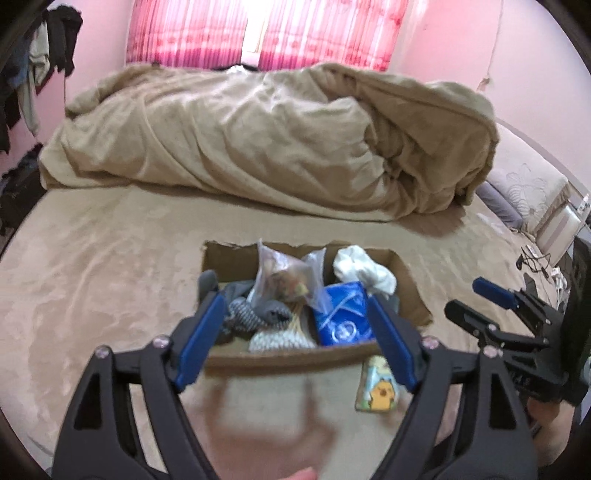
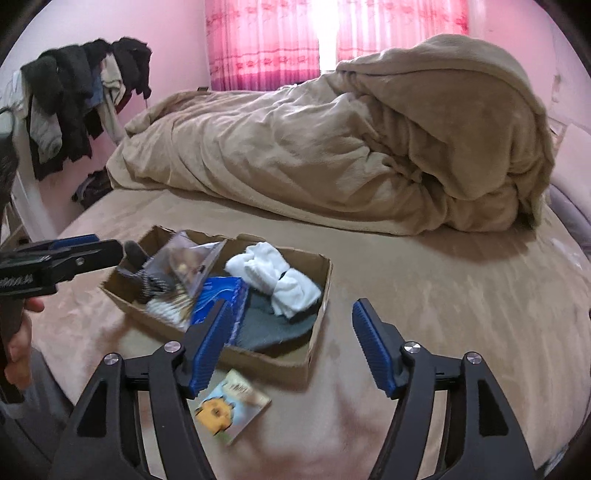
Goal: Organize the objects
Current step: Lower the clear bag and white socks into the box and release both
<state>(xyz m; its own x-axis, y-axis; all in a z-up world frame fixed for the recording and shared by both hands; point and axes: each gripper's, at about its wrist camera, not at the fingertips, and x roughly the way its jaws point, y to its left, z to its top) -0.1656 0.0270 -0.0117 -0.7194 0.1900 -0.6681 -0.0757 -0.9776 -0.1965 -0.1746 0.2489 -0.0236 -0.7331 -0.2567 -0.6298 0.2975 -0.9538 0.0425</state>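
Observation:
A shallow cardboard box [image 1: 410, 280] [image 2: 314, 343] sits on the bed. It holds a clear plastic bag [image 1: 284, 280] [image 2: 184, 266], a blue packet [image 1: 343, 317] [image 2: 221, 295], white cloth [image 1: 365, 269] [image 2: 277, 277] and grey striped socks [image 1: 243, 314] [image 2: 151, 284]. A small packet with a yellow cartoon [image 1: 380, 387] [image 2: 229, 406] lies on the bed just in front of the box. My left gripper [image 1: 295, 325] [image 2: 92, 247] is open and empty above the box's near edge. My right gripper [image 2: 291, 332] [image 1: 476, 299] is open and empty, to the right of the box.
A rumpled tan duvet [image 1: 277, 133] [image 2: 351, 140] fills the back of the bed. Clothes hang on a rack [image 2: 74, 110] at the left wall. Pillows and cables [image 1: 532, 206] lie at the right edge. Pink curtains [image 1: 258, 33] are behind.

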